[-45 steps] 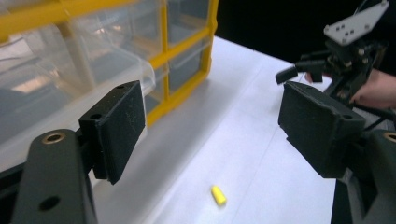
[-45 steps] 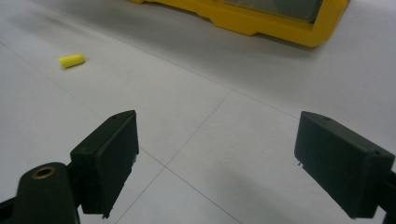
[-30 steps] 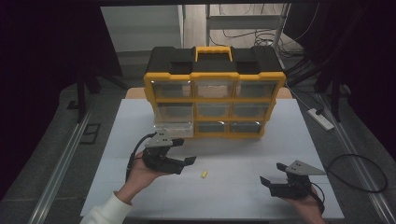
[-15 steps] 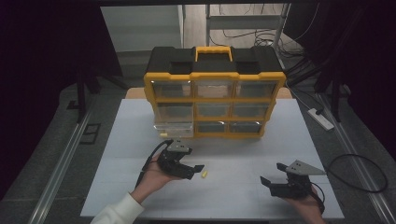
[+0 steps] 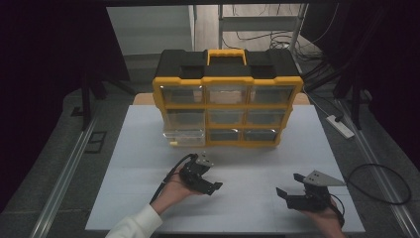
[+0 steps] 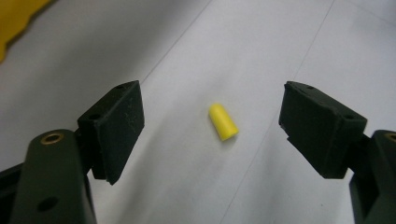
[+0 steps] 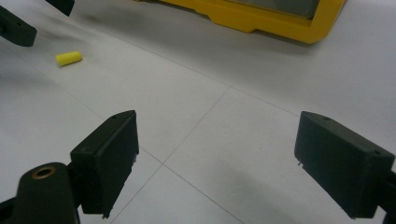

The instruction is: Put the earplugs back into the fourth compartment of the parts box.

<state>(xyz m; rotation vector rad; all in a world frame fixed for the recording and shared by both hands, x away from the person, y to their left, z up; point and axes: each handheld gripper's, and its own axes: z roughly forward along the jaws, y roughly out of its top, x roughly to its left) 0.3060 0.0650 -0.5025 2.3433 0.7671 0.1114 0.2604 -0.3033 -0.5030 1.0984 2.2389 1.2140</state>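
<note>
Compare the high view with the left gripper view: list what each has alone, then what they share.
High view alone: the yellow and black drawer organizer with its bottom-left drawer pulled out, the right tool open near the table's front edge, and the person's hands.
Left gripper view alone: the small yellow plug lying on the table between the open pads, untouched.
Both: the left tool, open, and the white table.
</note>
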